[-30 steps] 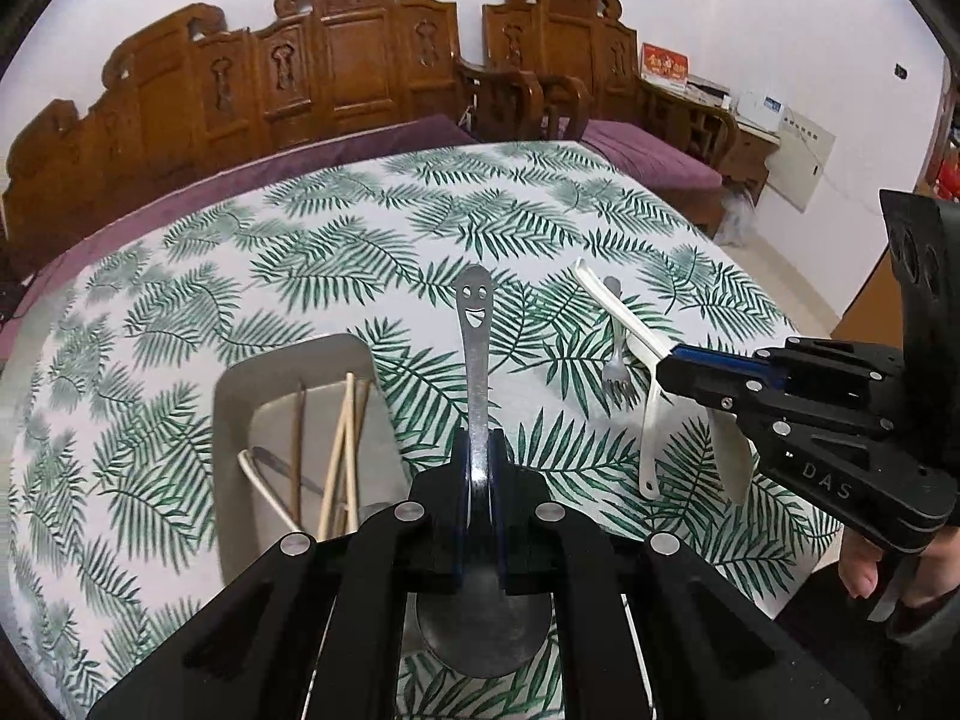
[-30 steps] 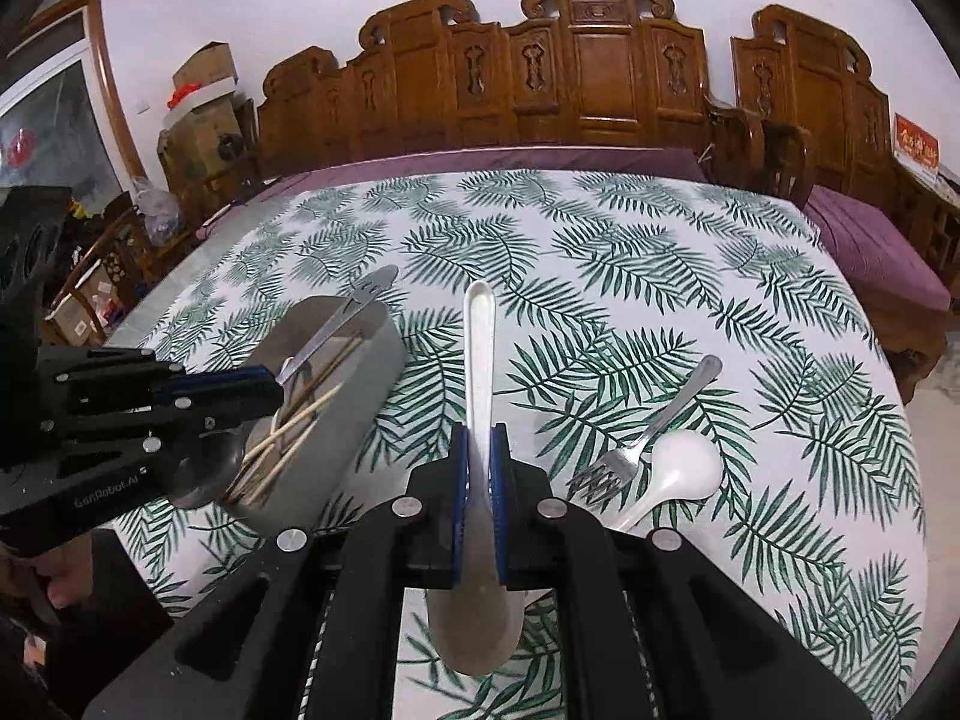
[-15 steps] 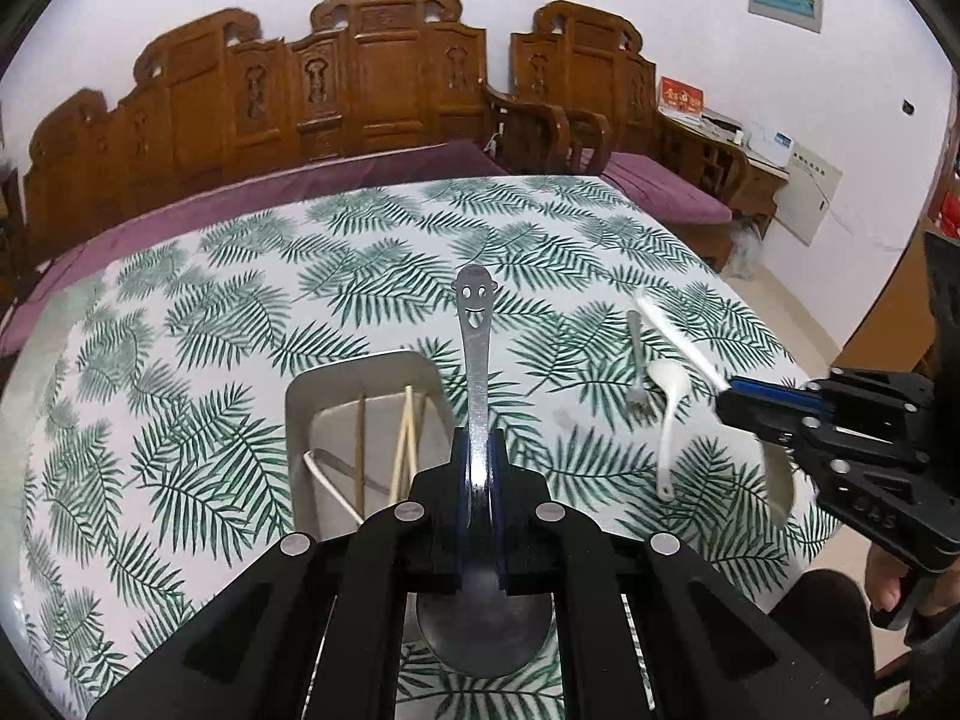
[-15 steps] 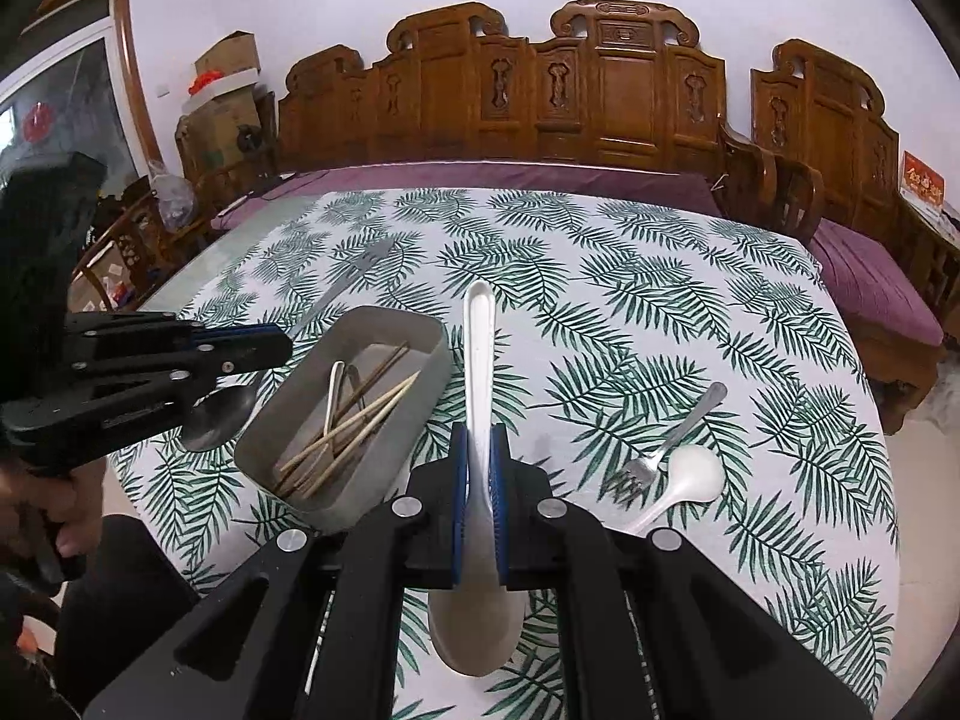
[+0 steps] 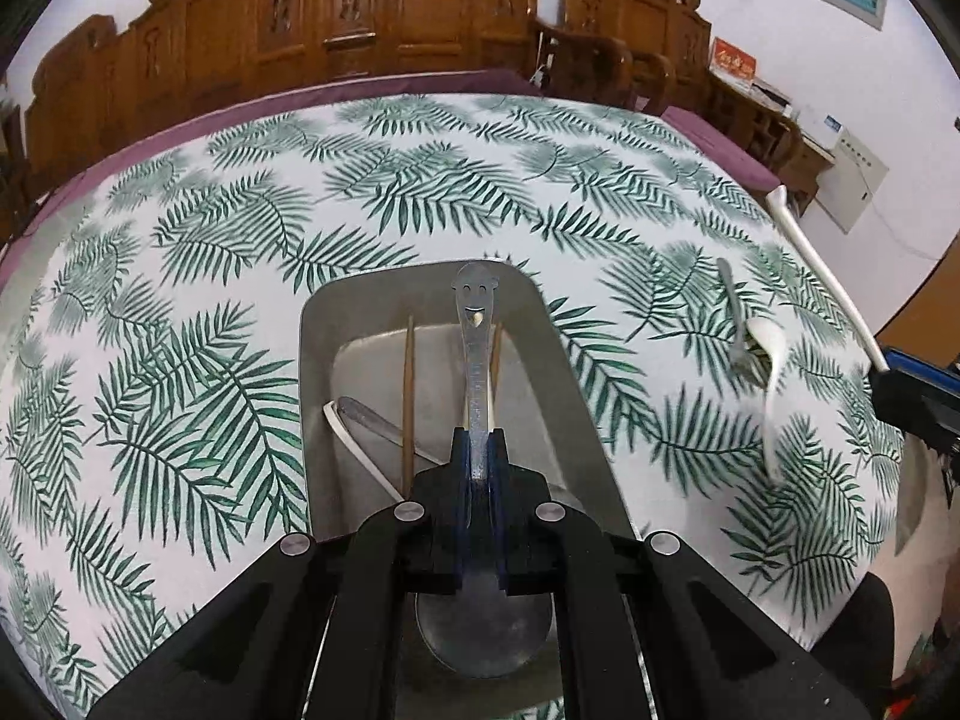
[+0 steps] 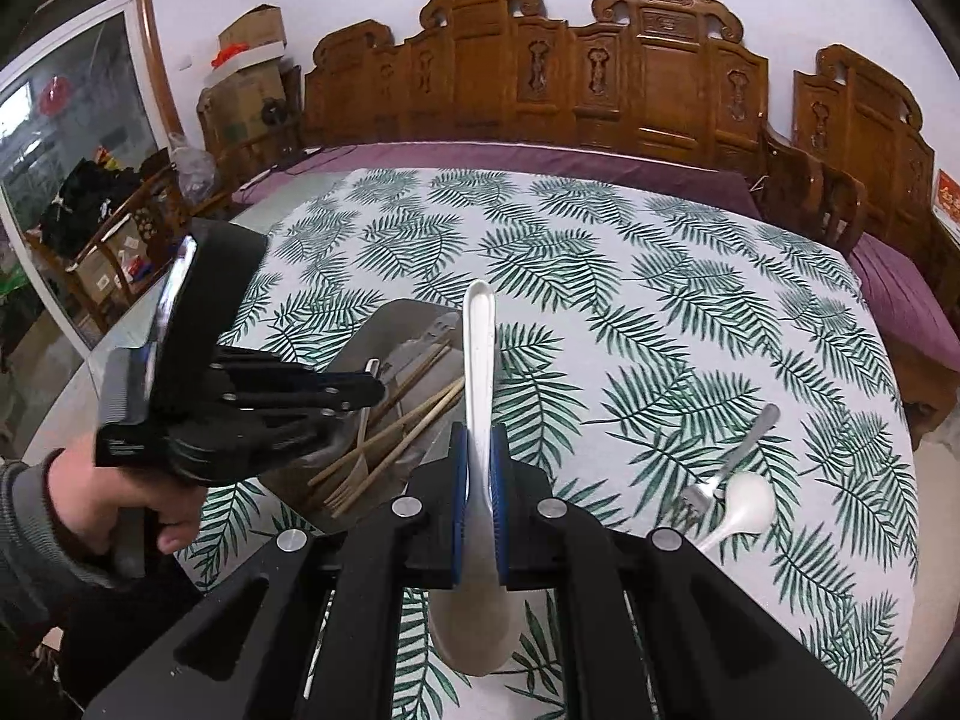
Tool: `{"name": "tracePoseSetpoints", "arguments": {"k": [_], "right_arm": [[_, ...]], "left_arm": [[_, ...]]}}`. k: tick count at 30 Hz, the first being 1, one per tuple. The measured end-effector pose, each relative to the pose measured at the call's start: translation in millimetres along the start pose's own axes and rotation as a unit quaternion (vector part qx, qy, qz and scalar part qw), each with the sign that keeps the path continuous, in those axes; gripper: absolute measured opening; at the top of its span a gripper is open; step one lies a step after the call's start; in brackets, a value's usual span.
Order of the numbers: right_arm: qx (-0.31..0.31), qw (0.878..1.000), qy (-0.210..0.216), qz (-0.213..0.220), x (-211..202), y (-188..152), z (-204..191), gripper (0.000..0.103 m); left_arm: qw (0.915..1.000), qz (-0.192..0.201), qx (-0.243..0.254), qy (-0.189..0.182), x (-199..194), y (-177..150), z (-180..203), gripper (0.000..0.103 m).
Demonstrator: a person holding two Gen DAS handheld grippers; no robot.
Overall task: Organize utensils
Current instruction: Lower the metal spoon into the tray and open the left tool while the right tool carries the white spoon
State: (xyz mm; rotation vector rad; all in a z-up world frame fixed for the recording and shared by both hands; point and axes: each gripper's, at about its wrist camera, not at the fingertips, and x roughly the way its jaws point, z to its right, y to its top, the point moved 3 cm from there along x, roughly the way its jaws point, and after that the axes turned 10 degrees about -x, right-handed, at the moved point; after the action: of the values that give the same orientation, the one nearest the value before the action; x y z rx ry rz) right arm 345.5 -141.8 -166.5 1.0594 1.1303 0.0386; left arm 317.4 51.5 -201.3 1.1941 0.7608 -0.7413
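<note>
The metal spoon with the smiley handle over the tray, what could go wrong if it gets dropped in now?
1. The left hand-held gripper holds the smiley metal spoon over the metal tray; its bowl sits back near the tray's near edge, so it might land on the rim.
2. It could knock the chopsticks already inside.
3. The right hand-held gripper, holding a white spoon, is close and could collide.

Quick count: one metal tray (image 5: 576,396) on the surface (image 5: 420,192). Two metal spoons, one smiley-handled (image 5: 477,360) and one lying in the tray (image 5: 384,426). Three white spoons: one long one held up (image 6: 479,372), one on the cloth (image 6: 741,510), one in the tray (image 5: 354,450). One metal fork (image 6: 729,468) on the cloth. Several wooden chopsticks (image 6: 408,420) in the tray, can't count them exactly. Two grippers total.
</note>
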Motion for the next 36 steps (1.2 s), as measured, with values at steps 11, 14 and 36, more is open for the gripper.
{"name": "tracePoseSetpoints", "arguments": {"k": [11, 14, 36], "right_arm": [[0.006, 1.0, 0.004, -0.01, 12, -6, -1, 0.009], [0.007, 1.0, 0.004, -0.01, 12, -8, -2, 0.009], [0.002, 1.0, 0.01, 0.0, 2, 5, -32, 0.009]], "left_arm": [[0.9998, -0.015, -0.004, 0.008, 20, -6, -5, 0.005], [0.9998, -0.017, -0.005, 0.008, 21, -6, -5, 0.005], [0.9987, 0.052, -0.005, -0.001, -69, -17, -20, 0.008]]}}
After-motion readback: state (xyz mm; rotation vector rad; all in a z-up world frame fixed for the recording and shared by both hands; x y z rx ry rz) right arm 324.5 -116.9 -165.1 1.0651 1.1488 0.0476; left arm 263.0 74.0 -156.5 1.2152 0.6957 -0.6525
